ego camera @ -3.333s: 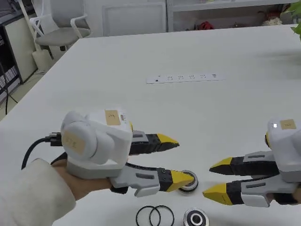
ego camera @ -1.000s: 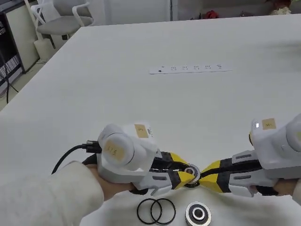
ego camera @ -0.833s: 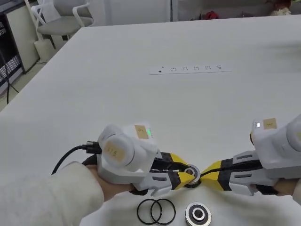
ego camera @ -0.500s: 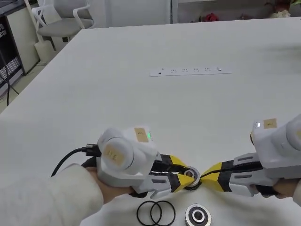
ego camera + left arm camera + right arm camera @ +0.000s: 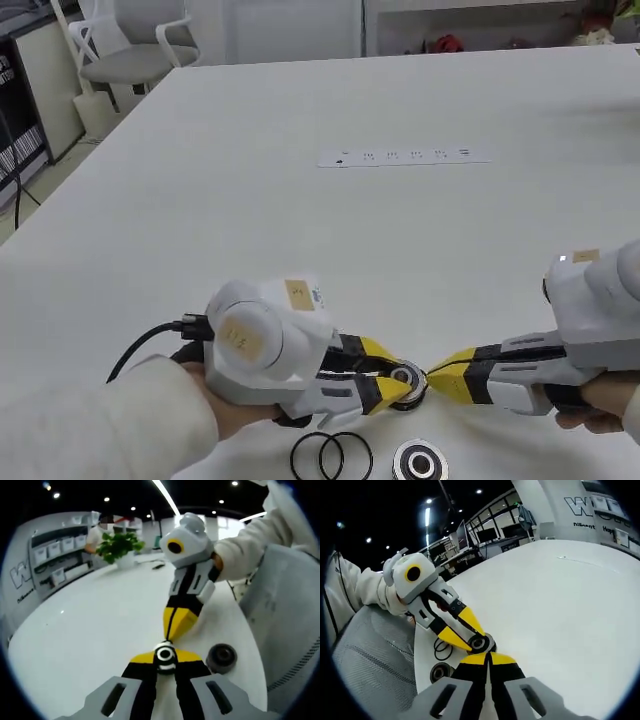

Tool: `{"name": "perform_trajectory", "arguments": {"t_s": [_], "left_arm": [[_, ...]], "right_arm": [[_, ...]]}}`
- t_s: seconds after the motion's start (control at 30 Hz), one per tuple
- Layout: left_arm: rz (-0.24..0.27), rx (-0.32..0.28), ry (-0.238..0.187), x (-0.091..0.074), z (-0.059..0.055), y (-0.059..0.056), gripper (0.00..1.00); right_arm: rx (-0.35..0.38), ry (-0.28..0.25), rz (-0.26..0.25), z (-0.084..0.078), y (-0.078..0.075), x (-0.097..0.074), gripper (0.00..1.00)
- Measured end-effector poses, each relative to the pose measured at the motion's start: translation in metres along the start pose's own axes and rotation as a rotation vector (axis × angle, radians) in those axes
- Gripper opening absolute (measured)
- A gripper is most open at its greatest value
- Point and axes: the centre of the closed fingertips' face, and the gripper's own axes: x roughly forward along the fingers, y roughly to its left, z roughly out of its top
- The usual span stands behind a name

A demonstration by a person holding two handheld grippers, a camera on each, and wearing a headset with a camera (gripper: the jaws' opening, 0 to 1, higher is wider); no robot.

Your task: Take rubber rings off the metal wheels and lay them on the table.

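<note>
Head view: left gripper [image 5: 393, 380] clamps wheel [image 5: 405, 377] at 6 o'clock of table [image 5: 300, 230]. Right gripper [image 5: 440, 372] is pinched narrow at its 3 o'clock rim; we can't tell if it nips rubber. We'd brace left, peel toward 3 o'clock. Wheel near flat, hub up, no long axis; loose rings [image 5: 330, 456] at its 7 o'clock

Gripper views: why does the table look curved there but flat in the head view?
Left gripper view: fisheye bulge bends the table edge. Right gripper view: same bulge; the wheel is sharp. Head view: straight edges, even light, soft shadows.
</note>
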Motion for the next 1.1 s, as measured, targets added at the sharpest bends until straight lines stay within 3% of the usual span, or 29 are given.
{"name": "perform_trajectory", "arguments": {"t_s": [0.3, 1.1], "left_arm": [[-0.001, 0.010, 0.001, 0.000, 0.000, -0.001, 0.14], [-0.004, 0.019, -0.003, 0.000, 0.000, -0.001, 0.13]], "right_arm": [[0.034, -0.016, 0.007, 0.002, 0.004, 0.001, 0.00], [0.011, -0.017, 0.016, 0.006, 0.010, 0.005, 0.00]]}}
